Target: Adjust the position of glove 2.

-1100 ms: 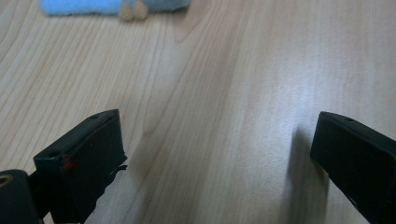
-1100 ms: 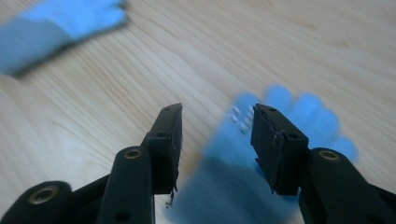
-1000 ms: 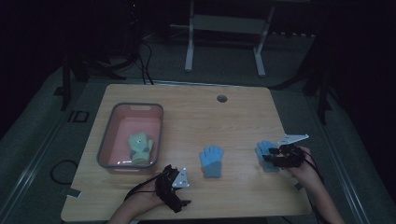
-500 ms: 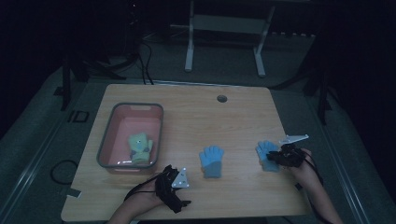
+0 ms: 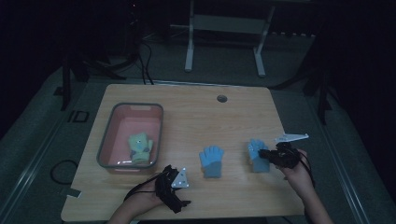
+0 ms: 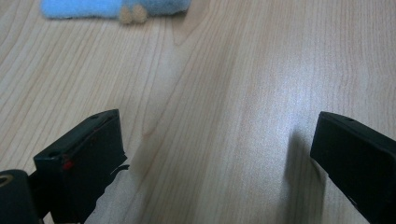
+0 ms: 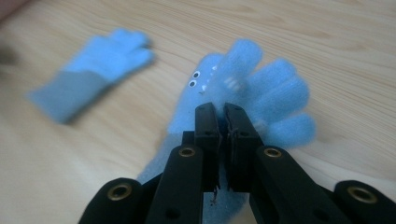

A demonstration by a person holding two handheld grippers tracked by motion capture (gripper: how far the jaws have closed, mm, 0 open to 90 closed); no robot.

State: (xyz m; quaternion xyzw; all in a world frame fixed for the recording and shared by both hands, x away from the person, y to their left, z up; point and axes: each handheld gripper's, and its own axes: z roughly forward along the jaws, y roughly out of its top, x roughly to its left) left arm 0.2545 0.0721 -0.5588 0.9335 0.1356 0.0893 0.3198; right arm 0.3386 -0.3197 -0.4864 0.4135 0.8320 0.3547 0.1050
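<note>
Pinching blue glove [image 7: 261, 88] — no readable writing — right claw [image 7: 223, 108] closed.

A tub [image 5: 160, 122] sits on the left half of the table [image 5: 196, 112], with one glove [image 5: 140, 147] inside it at the near end. A second glove [image 5: 212, 161] lies on the table right of the tub, near the middle. A third glove [image 5: 257, 154] lies farther right, well apart from the tub.
</note>
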